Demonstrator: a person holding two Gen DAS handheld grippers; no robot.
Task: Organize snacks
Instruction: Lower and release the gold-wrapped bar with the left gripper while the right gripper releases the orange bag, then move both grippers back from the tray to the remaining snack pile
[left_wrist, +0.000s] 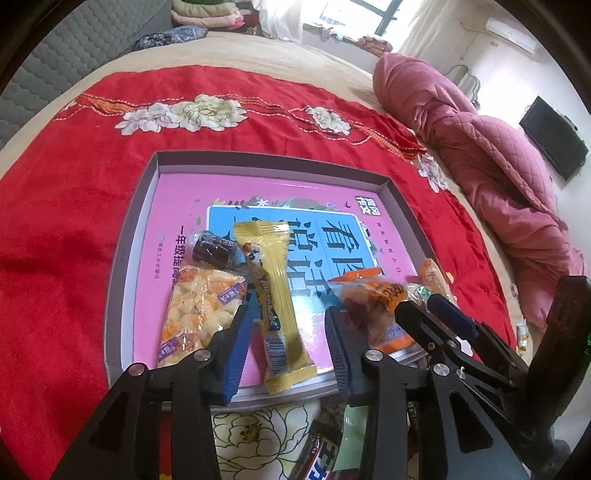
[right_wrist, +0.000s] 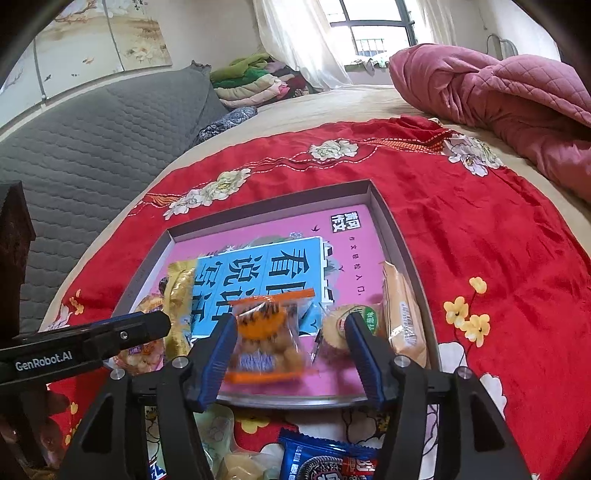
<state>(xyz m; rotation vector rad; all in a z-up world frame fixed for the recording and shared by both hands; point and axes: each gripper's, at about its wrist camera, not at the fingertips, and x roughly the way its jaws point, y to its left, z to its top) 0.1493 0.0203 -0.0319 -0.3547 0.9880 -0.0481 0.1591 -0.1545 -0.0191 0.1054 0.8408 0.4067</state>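
A shallow grey box (left_wrist: 151, 184) with a pink and blue printed floor lies on a red cloth. In the left wrist view my left gripper (left_wrist: 288, 317) is open, its jaws on either side of a long yellow snack packet (left_wrist: 275, 295) lying in the box. A puffed-snack bag (left_wrist: 199, 314) and a dark candy (left_wrist: 214, 251) lie to its left. In the right wrist view my right gripper (right_wrist: 291, 328) is open around an orange-edged clear packet (right_wrist: 266, 339) lying in the same box (right_wrist: 384, 210). A round biscuit pack (right_wrist: 341, 325) and a tan wrapper (right_wrist: 402, 317) lie to the right.
Loose snacks lie on the cloth in front of the box: a blue cookie packet (right_wrist: 325, 461) and a pale green packet (right_wrist: 214, 424). A pink quilt (right_wrist: 498, 96) is bunched at the bed's far right. A grey padded headboard (right_wrist: 92, 140) stands to the left.
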